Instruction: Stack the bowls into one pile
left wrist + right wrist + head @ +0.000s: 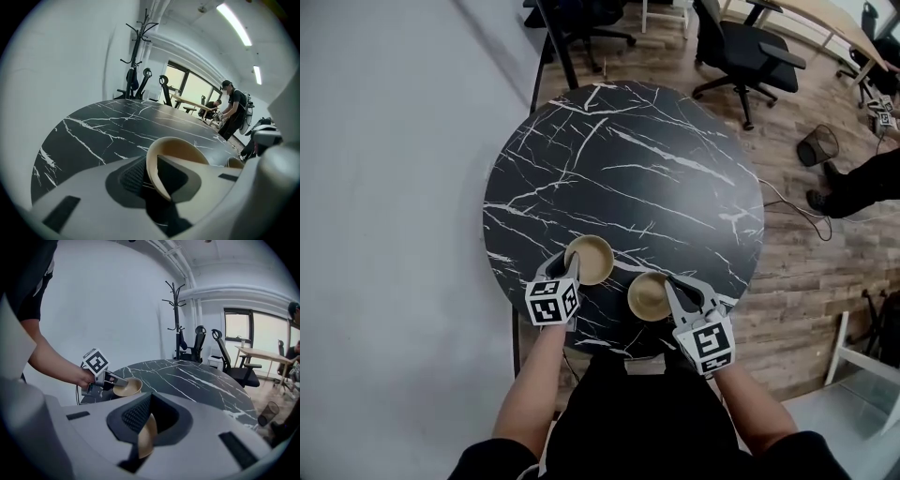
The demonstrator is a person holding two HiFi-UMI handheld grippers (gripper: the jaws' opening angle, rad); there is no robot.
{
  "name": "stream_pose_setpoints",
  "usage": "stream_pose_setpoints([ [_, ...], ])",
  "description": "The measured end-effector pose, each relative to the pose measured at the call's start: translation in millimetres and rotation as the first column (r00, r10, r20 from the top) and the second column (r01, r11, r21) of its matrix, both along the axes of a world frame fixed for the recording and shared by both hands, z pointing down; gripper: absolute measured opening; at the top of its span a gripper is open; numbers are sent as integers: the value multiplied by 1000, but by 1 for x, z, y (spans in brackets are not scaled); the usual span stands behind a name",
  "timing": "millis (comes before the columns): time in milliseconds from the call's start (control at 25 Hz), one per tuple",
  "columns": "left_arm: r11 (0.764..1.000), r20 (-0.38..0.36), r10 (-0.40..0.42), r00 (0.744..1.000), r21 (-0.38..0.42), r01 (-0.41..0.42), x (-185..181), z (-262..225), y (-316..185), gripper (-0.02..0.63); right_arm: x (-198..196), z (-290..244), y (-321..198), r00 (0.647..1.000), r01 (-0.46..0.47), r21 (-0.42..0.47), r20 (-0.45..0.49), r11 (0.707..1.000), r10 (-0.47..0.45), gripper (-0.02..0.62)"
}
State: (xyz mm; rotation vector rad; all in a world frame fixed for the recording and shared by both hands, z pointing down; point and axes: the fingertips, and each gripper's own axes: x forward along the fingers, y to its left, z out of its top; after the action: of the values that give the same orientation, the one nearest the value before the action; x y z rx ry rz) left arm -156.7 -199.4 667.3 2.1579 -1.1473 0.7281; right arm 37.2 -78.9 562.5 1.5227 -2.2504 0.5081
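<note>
- Left gripper [150,174]: jaws partway closed, ribbed pad outside the wall of the left bowl [180,149], the other jaw inside it. Pads look to be pressing on the rim, so I read this as a grip.
- Right gripper [146,420]: jaws all but together, clamped on the thin rim of the right bowl [147,440], which hangs tilted between them.
- Bowls: both tan, side by side near the near edge of the black marble table [628,159], close but apart, each held by the rim on the person's side.
- Whether either bowl is clear of the tabletop, cannot tell.
- Step, by my judgement: both bowls gripped, stacking not yet done. No pile anywhere.
- Next move calls for lifting one bowl, carrying it over the other, levelling it mouth-up and centring it before the jaws let go. The jaw inside the lower bowl would have to clear out first, or it blocks the nesting.
- Head view alone gives the layout: the two bowls' spacing and the open tabletop beyond.
- Right gripper view alone shows the left bowl from the side, tipped in its gripper.
- Left gripper view shows the rim pinch close up, with the right bowl only a sliver at the right.
</note>
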Motion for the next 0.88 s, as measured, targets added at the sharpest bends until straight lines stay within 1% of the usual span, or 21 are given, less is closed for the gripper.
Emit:
stream_pose_setpoints([
  [80,1000,-10,-5,1000,13,5,2,-3,-1,46,4,1,1,1000,-18,2,1,1000,18,8],
  [120,1000,-13,-6,1000,18,6,2,-3,-2,40,5,2,1,1000,-22,1,2,1000,22,8],
  [600,999,-22,-5,1000,43,6,6,-12,1,32,9,3,2,999,-31,2,7,1000,31,8],
  [880,999,-51,-20,999,47,22,9,-28,13,32,17,1,6,999,-37,8,8,999,37,8],
])
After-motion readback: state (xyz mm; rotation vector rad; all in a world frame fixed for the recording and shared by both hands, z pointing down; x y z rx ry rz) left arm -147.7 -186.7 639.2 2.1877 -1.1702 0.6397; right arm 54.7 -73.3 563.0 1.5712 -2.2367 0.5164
